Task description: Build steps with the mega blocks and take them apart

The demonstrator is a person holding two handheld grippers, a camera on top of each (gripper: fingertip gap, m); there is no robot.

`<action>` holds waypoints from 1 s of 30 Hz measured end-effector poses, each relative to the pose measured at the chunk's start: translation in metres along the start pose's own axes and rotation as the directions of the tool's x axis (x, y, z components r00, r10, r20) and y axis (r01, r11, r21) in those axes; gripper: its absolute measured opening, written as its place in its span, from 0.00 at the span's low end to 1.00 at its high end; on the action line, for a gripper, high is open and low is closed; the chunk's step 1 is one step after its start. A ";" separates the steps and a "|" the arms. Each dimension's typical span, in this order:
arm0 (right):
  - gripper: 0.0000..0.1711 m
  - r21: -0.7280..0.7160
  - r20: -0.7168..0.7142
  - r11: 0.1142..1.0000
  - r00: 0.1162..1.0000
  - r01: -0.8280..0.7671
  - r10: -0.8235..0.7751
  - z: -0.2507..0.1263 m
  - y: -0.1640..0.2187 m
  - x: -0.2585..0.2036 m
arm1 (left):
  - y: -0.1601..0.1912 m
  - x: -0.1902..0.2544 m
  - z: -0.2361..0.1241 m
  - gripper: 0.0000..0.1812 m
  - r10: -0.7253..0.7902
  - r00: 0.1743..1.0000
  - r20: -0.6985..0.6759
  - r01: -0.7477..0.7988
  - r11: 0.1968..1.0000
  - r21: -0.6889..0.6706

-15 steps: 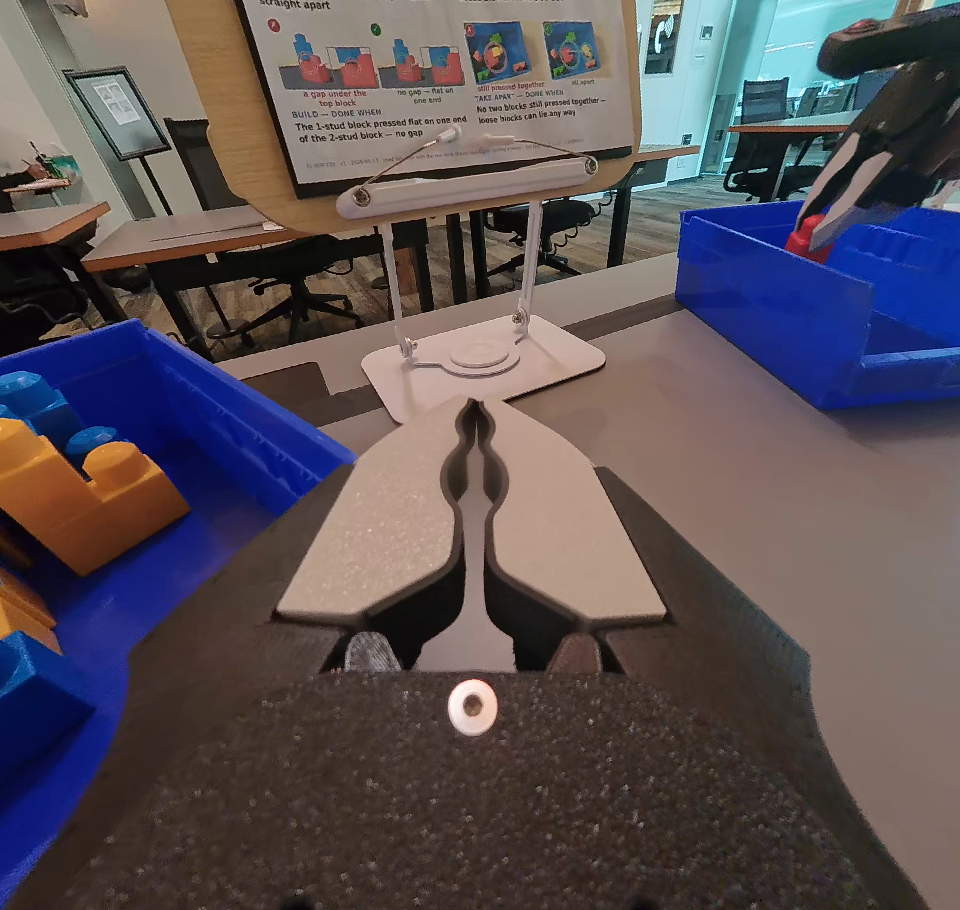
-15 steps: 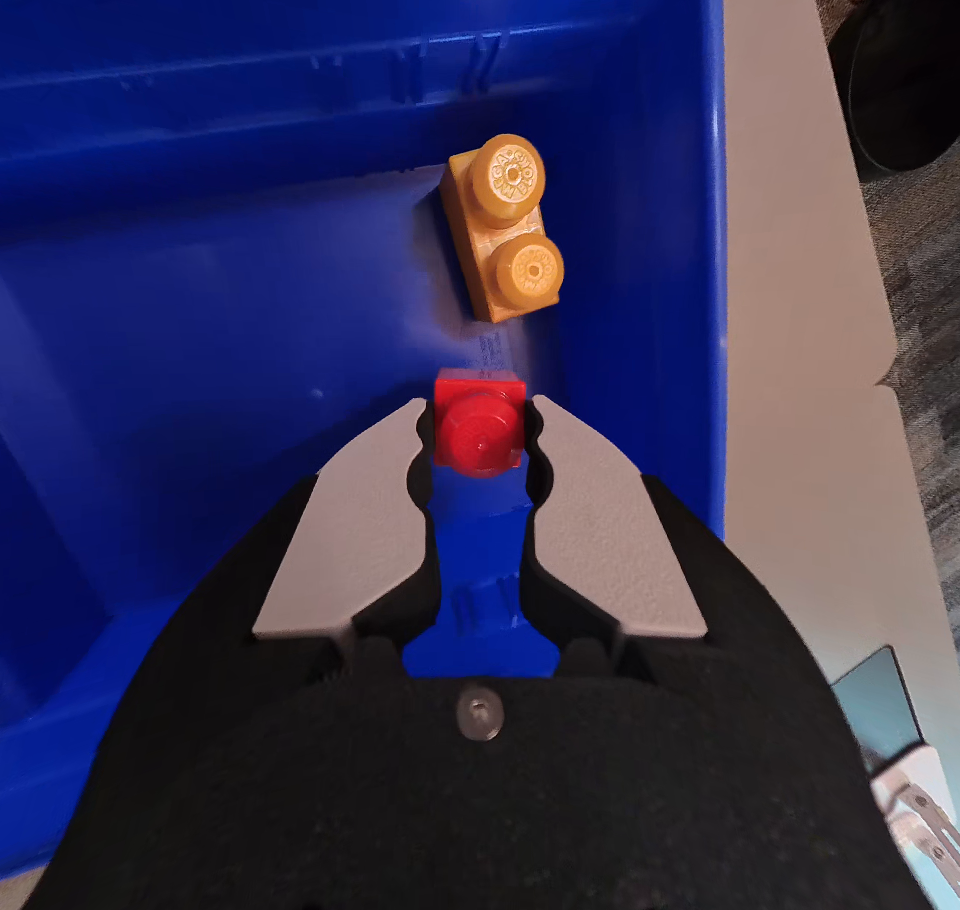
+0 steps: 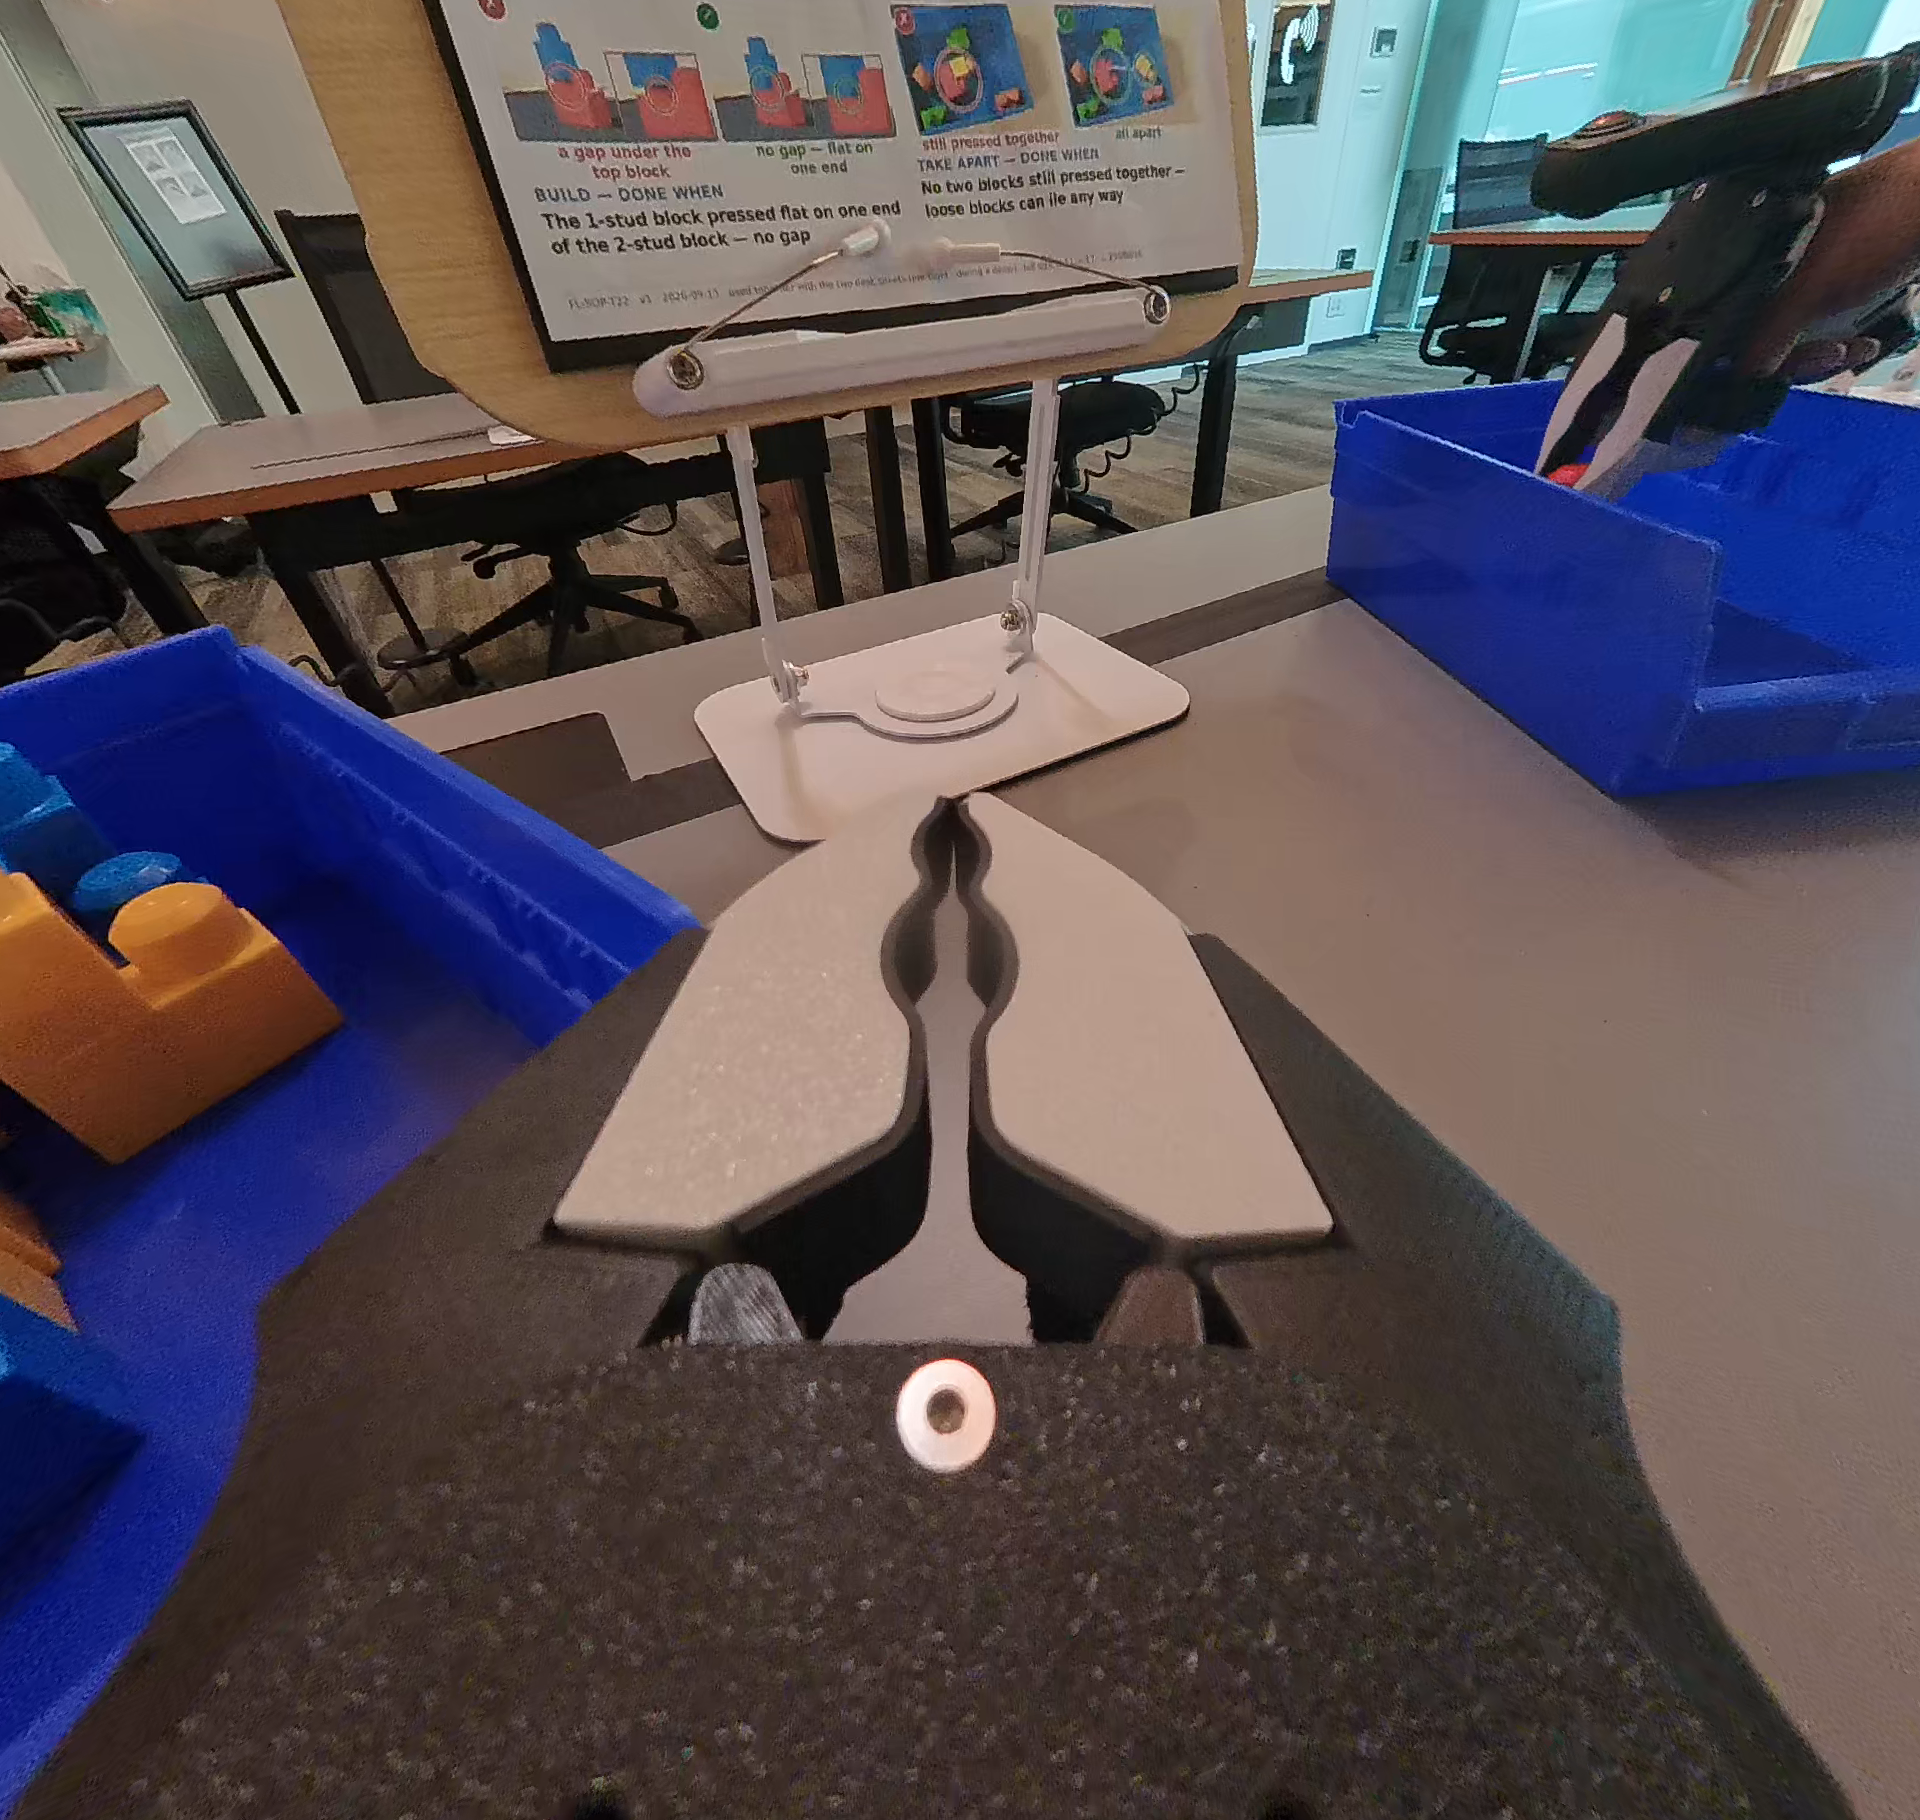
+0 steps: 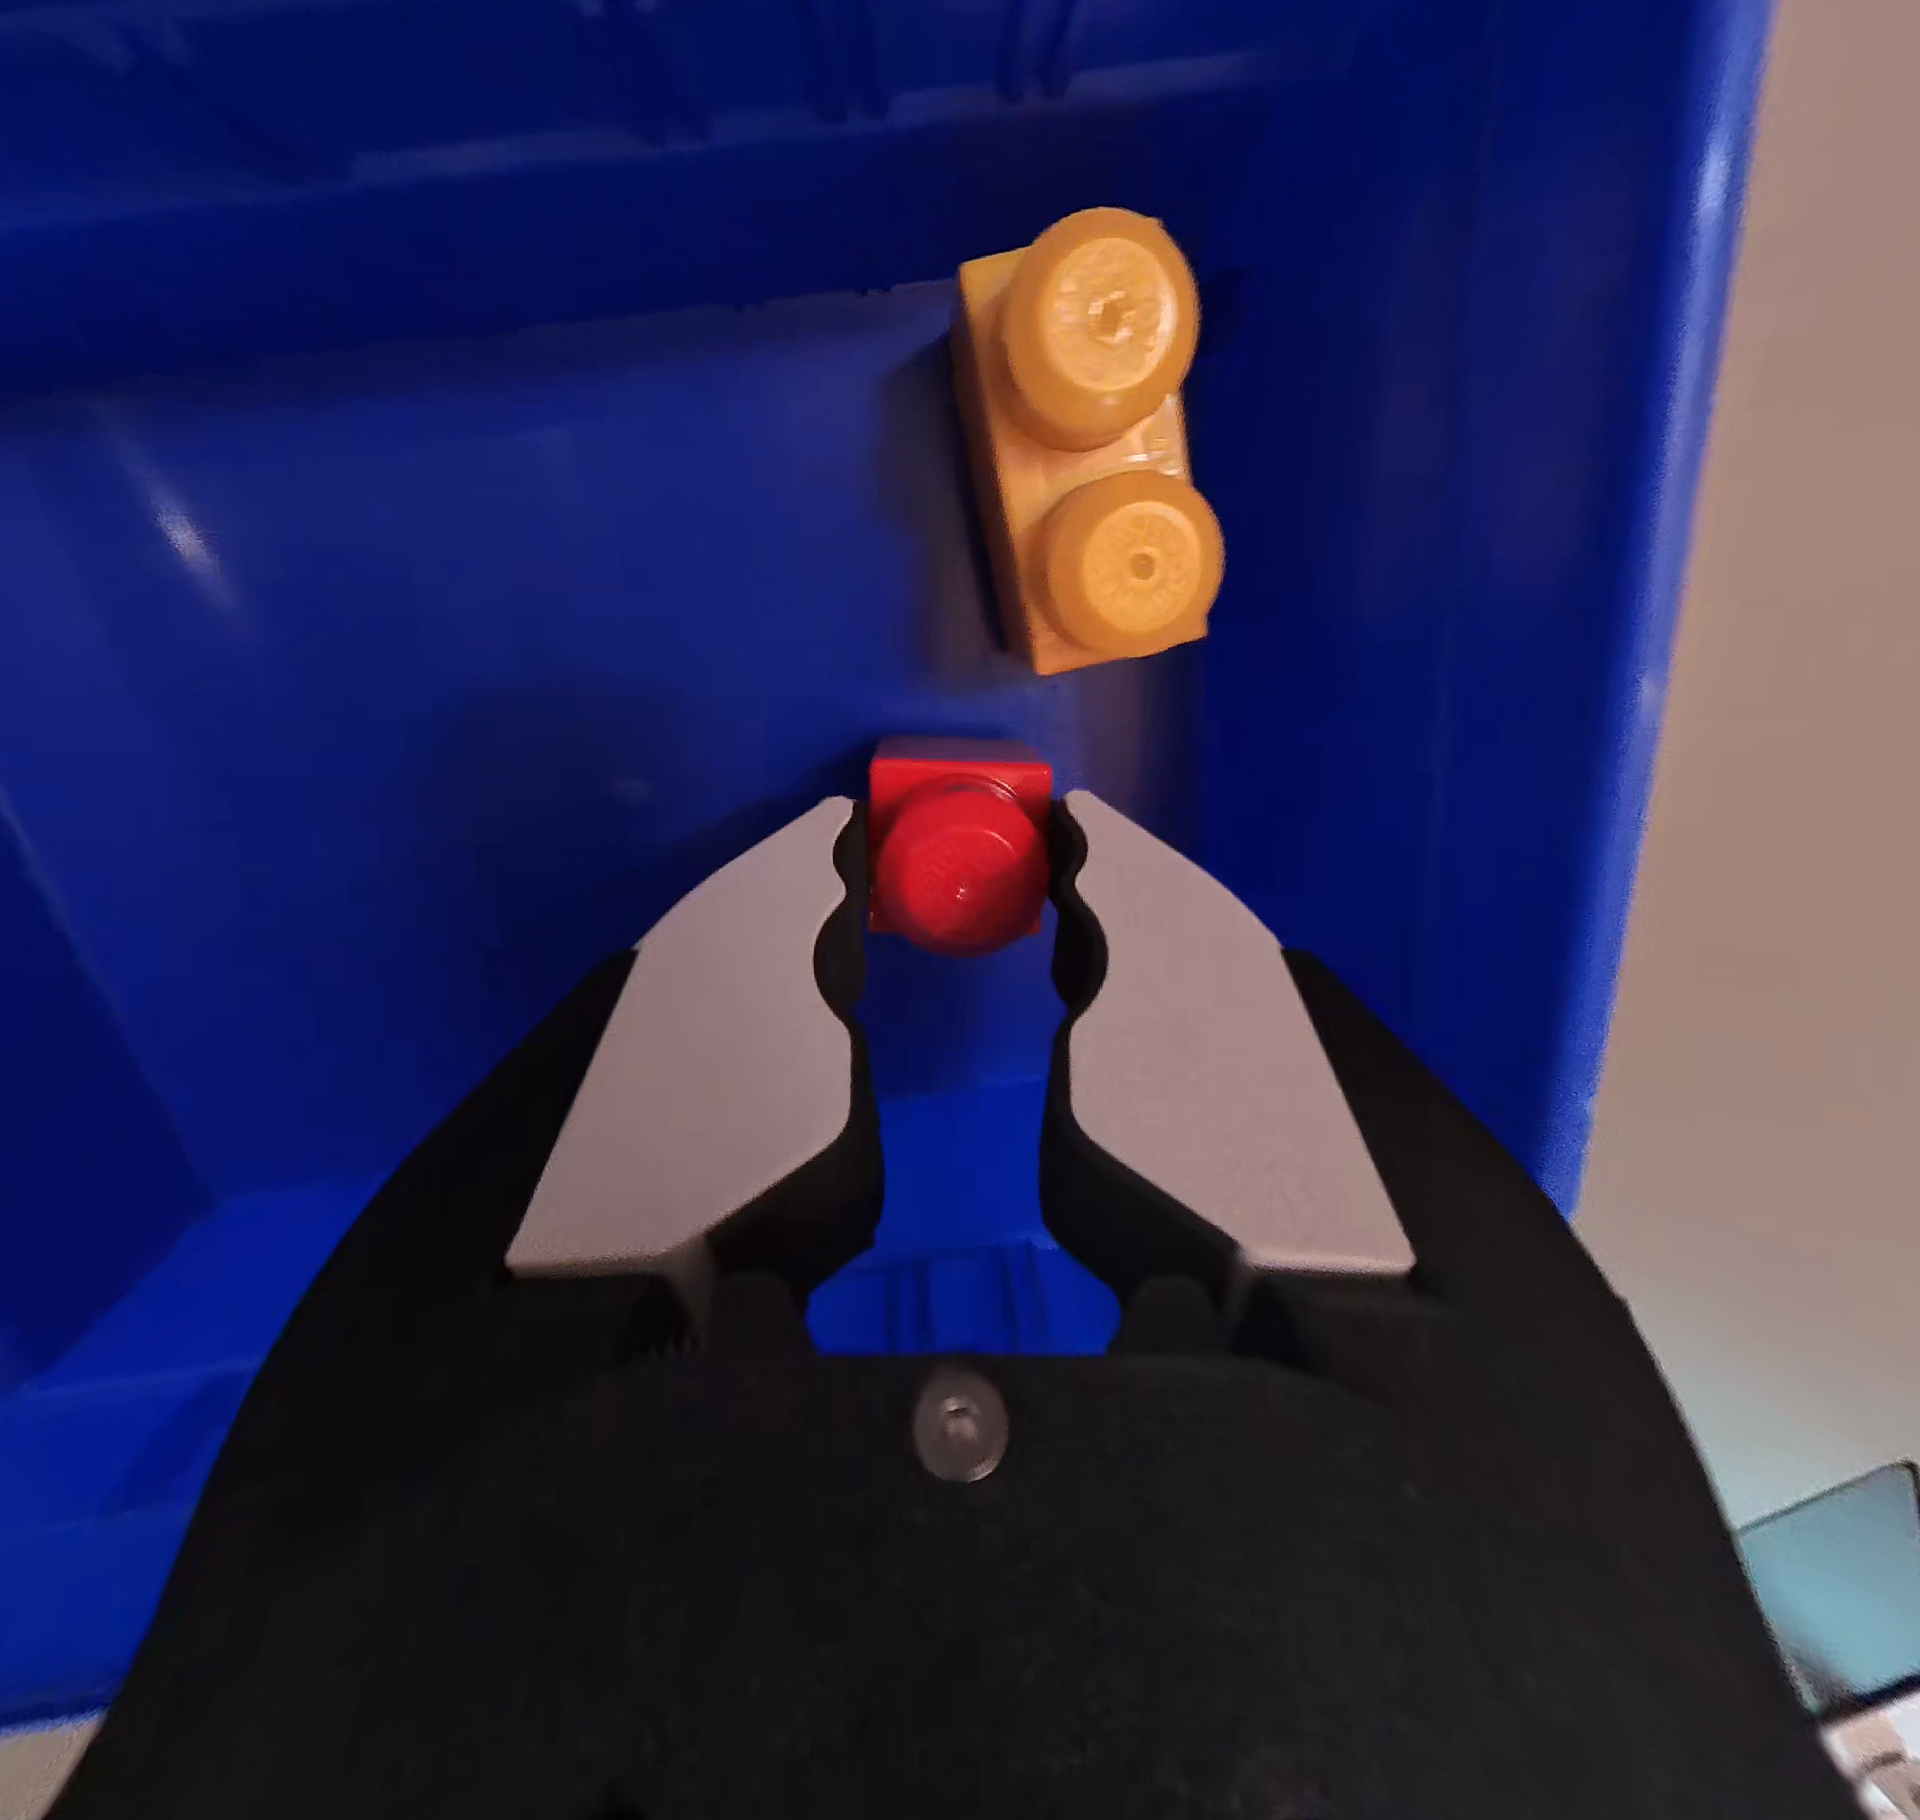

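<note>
My right gripper (image 4: 956,840) is shut on a red one-stud block (image 4: 956,861) and holds it inside a blue bin (image 4: 416,627), pointing down. An orange two-stud block (image 4: 1096,440) lies on the bin floor just beyond the red block. In the left wrist view the right gripper (image 3: 1605,440) reaches down into the right blue bin (image 3: 1538,607), with a bit of the red block (image 3: 1571,472) showing. My left gripper (image 3: 954,820) is shut and empty above the grey table (image 3: 1455,991). An orange stepped block (image 3: 156,1022) and blue blocks (image 3: 62,835) lie in the left blue bin (image 3: 436,835).
A white stand (image 3: 935,710) holding an instruction board (image 3: 831,108) stands at the table's far middle. Desks and office chairs (image 3: 561,565) are behind the table. The table edge (image 4: 1787,627) runs right of the bin in the right wrist view. My hands' fingertips stand some 50 cm from each other.
My right gripper has sunk lower into the right bin with the red block, closer to the floor and the orange block. My left gripper has barely moved.
</note>
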State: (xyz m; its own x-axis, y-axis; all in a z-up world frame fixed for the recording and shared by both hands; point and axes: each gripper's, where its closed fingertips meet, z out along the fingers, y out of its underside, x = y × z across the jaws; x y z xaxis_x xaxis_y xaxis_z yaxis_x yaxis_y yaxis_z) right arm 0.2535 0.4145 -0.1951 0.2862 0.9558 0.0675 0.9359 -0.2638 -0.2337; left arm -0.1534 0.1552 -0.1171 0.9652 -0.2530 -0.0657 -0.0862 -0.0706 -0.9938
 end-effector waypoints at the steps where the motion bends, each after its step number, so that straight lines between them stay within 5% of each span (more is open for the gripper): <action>1: 0.19 -0.004 0.017 1.000 1.000 0.011 -0.011 0.000 0.001 -0.005 | 0.000 0.000 0.000 0.00 -0.001 1.000 -0.001 0.001 1.000 -0.001; 14: 0.19 -0.005 0.073 0.973 0.971 0.230 -0.229 -0.002 0.011 -0.101 | 0.000 0.003 0.000 0.00 0.001 1.000 -0.009 -0.001 1.000 -0.002; 30: 0.19 0.045 0.110 0.985 0.979 0.167 -0.171 -0.008 0.005 -0.170 | 0.002 0.008 0.001 0.00 0.012 1.000 -0.022 -0.013 1.000 -0.013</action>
State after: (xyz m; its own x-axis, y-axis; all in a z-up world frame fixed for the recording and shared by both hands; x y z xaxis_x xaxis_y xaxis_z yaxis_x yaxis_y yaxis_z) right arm 0.2115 0.2498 -0.2002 0.0977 0.9952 -0.0008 0.9604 -0.0945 -0.2622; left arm -0.1458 0.1542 -0.1194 0.9585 -0.2749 -0.0761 -0.1016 -0.0794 -0.9917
